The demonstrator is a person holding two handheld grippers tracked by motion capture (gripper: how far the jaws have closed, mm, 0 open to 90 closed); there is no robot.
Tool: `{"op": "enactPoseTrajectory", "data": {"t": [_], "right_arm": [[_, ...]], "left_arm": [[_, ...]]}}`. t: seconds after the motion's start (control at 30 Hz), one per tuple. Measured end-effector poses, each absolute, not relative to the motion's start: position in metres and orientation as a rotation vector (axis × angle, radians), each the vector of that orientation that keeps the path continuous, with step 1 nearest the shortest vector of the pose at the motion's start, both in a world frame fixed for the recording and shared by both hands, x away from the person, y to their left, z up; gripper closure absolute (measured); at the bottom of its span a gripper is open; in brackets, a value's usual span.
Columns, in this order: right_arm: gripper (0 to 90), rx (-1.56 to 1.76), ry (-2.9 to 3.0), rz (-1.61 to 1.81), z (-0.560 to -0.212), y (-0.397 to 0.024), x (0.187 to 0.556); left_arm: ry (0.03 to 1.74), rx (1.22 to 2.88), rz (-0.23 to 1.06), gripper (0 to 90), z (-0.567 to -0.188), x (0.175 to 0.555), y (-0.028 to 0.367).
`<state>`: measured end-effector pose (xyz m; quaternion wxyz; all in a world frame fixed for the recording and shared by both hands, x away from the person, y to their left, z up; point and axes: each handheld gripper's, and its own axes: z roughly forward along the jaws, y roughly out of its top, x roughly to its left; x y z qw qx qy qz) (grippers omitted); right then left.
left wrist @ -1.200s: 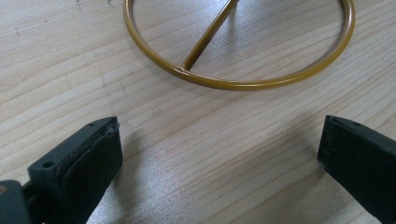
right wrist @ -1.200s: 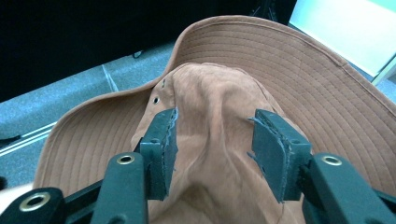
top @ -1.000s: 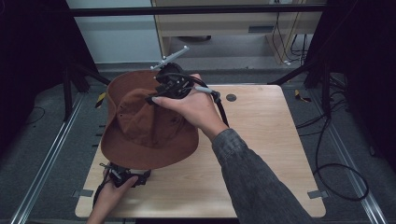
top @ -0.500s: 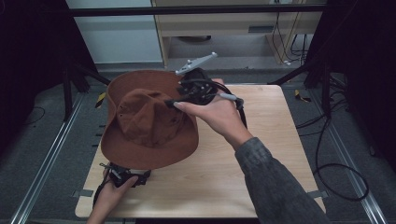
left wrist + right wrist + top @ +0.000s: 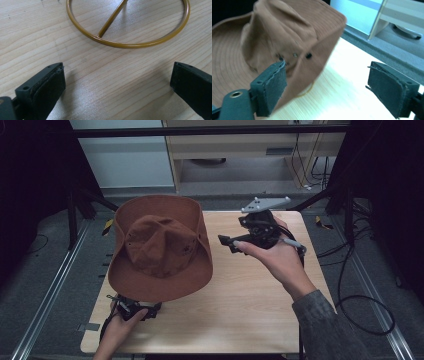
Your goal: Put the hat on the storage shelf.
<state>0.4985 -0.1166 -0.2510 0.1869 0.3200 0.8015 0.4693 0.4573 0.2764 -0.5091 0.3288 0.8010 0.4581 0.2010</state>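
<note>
A brown wide-brimmed hat [image 5: 160, 250] stands raised over the left half of the wooden table [image 5: 250, 315]. In the right gripper view the hat [image 5: 274, 45] is close at the left, its brim drooping towards the table. My right gripper [image 5: 227, 243] is held above the table just right of the hat, apart from it, jaws open and empty [image 5: 327, 82]. My left gripper [image 5: 131, 307] lies low at the table's front left, under the hat's front brim. Its jaws are open [image 5: 117, 85] and point at a gold wire ring [image 5: 127, 25] with a rod across it, flat on the wood.
A cable [image 5: 360, 300] trails off the table's right side to the floor. Black frame posts [image 5: 75, 205] stand at the back left and right. A pale cabinet [image 5: 235, 150] sits behind the table, and a metal rail [image 5: 45, 305] runs along the floor at left.
My right gripper has drawn away from the hat's crown to the right and now hangs over bare table. The hat and my left gripper have stayed put.
</note>
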Motion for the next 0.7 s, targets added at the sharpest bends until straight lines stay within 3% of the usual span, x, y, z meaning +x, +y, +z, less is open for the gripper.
{"op": "enactPoseTrajectory", "data": {"t": [0.43,0.7], "right_arm": [[10.9,1.07,2.233,1.233,-0.346,-0.182,0.478],[10.7,1.176,2.271,1.174,-0.401,-0.185,0.48]], "left_arm": [[1.208,2.101,0.524,0.0,-0.508,0.457,0.276],[1.207,2.103,0.524,0.0,-0.508,0.457,0.277]]}}
